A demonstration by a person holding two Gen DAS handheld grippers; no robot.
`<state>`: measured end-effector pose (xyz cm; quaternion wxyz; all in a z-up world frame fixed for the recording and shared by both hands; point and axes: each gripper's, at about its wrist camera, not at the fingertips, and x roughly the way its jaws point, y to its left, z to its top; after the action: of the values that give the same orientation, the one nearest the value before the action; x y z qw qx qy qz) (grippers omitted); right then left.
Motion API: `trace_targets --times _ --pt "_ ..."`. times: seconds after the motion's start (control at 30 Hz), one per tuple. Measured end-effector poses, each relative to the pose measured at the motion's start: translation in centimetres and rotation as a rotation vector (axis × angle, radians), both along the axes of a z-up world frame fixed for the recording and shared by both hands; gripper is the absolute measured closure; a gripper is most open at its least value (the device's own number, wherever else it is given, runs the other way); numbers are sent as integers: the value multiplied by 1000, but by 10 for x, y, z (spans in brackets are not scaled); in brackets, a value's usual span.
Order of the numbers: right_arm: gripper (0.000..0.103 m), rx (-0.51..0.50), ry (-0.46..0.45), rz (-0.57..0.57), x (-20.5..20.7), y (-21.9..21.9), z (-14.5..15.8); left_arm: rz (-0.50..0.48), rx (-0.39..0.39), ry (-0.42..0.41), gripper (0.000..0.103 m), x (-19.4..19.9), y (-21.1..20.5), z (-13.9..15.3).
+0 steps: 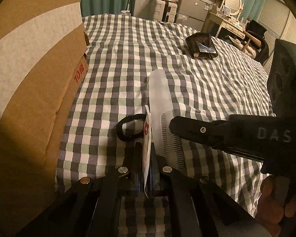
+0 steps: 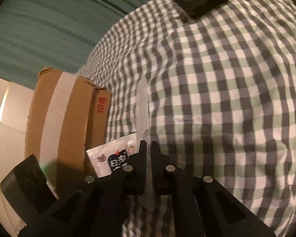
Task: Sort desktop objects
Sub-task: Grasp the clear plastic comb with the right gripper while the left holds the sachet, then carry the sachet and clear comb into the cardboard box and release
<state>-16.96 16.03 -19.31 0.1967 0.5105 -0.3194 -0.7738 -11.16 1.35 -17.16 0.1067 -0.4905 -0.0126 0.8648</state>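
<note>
Comb (image 1: 163, 118) is translucent white, pinched at its toothed end by the right tool (image 2: 149, 144); right wrist view shows both fingers pressed together on the teeth, with the handle sticking out forward over the checked cloth (image 1: 128, 59) covering the table. Left tool (image 1: 146, 148) is clamped on a flat white sachet (image 1: 147, 138), held edge-on between its fingers; the printed face with a dark label and small cartoon marks shows in the right wrist view (image 2: 110, 158). Comb and sachet sit just beside each other, near the table's left edge; cannot tell if they touch. Right tool reaches in across the left wrist view from the right side (image 1: 179, 126), its body marked "DAS", with the person's right hand (image 1: 274, 197) visible on the grip at lower right. Black hair tie (image 1: 128, 128) lies on the cloth just left of the sachet, partly hidden behind it. Cardboard box (image 1: 39, 98) stands along the left edge of the table, brown with a wide pale tape band and red print on its side; it is near the left tool but apart from it. Dark pouch-like thing (image 1: 202, 46) lies well apart toward the far right part of the table; what it holds is not readable. Teal curtain (image 2: 49, 19) hangs behind the far left side of the table. Cloth is wrinkled around the middle.
</note>
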Motion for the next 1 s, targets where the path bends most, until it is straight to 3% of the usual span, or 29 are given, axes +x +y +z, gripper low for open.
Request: trace_targets --times 0.1,0.27,0.43,0.53,0.77,0.9,1.0 --pt "96 17 -20 77 7 -17 4 2 8 -4 97 -1 -2 -1" --pt "96 17 -38 63 6 -19 -4 21 40 -13 97 -2 -7 -3" --pt "100 83 29 68 7 -19 18 -2 16 28 98 1 -3 5" --pt "100 90 67 52 6 -14 34 7 54 60 98 2 -5 16" --pt "99 112 137 13 18 10 72 14 123 121 98 7 -8 57" --pt "99 66 235 4 34 17 114 -10 191 195 98 17 -19 105" --pt "99 89 320 29 43 -1 151 -5 198 239 98 25 -33 140"
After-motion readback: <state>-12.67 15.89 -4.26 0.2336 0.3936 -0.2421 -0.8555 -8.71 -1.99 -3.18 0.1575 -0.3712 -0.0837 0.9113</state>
